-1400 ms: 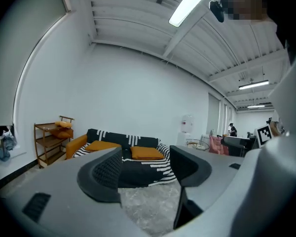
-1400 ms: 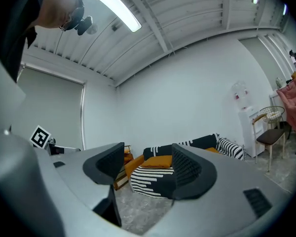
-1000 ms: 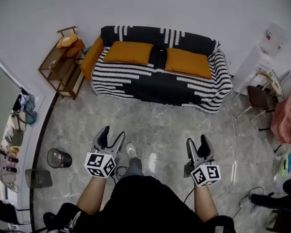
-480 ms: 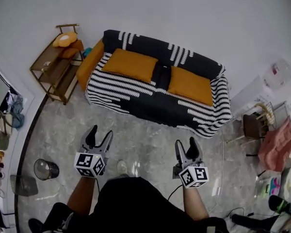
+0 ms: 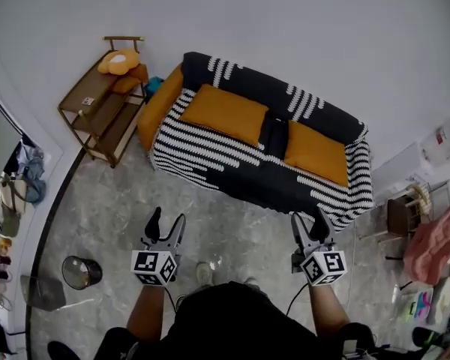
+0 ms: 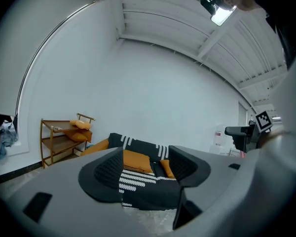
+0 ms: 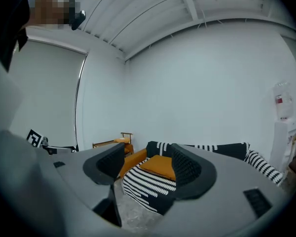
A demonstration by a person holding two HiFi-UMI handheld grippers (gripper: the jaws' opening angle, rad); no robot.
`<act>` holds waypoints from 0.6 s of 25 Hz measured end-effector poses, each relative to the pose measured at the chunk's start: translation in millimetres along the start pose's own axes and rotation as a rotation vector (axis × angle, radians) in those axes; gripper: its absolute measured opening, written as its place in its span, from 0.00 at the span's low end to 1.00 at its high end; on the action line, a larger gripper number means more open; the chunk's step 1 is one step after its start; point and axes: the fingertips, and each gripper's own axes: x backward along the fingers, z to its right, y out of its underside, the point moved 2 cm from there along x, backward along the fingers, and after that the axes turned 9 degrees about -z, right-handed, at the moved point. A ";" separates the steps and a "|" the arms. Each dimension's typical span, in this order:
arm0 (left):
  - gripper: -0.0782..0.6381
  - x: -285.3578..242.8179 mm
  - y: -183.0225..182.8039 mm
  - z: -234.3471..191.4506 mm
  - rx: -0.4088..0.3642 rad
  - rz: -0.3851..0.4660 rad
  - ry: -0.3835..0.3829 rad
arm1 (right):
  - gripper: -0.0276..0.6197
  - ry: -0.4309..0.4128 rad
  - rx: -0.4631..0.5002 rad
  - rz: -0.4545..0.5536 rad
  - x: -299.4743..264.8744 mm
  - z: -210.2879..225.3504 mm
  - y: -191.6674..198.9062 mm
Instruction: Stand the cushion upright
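Observation:
A sofa (image 5: 240,163) under a black-and-white striped cover stands against the wall. Two orange cushions lie flat on its seat: the left cushion (image 5: 225,113) and the right cushion (image 5: 316,152), with a black cushion (image 5: 274,135) between them. My left gripper (image 5: 169,220) and right gripper (image 5: 309,219) hover over the floor short of the sofa, both open and holding nothing. In the left gripper view the left cushion (image 6: 137,161) shows far off between the jaws of the left gripper (image 6: 148,169). In the right gripper view an orange cushion (image 7: 160,166) shows between the jaws of the right gripper (image 7: 148,168).
A wooden shelf (image 5: 97,100) with an orange plush toy (image 5: 118,62) stands left of the sofa. A wire bin (image 5: 82,271) sits on the marble floor at lower left. A chair (image 5: 403,216), a pink cloth (image 5: 433,238) and a water dispenser (image 5: 442,142) crowd the right side.
Both grippers have travelled across the floor toward the sofa, which now sits slanted in the head view with its right end close to the right gripper. Both jaws stay equally spread.

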 end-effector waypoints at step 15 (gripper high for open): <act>0.53 -7.0 -28.4 -81.5 0.018 0.031 -0.150 | 0.50 -0.177 0.031 -0.062 -133.5 -57.6 7.6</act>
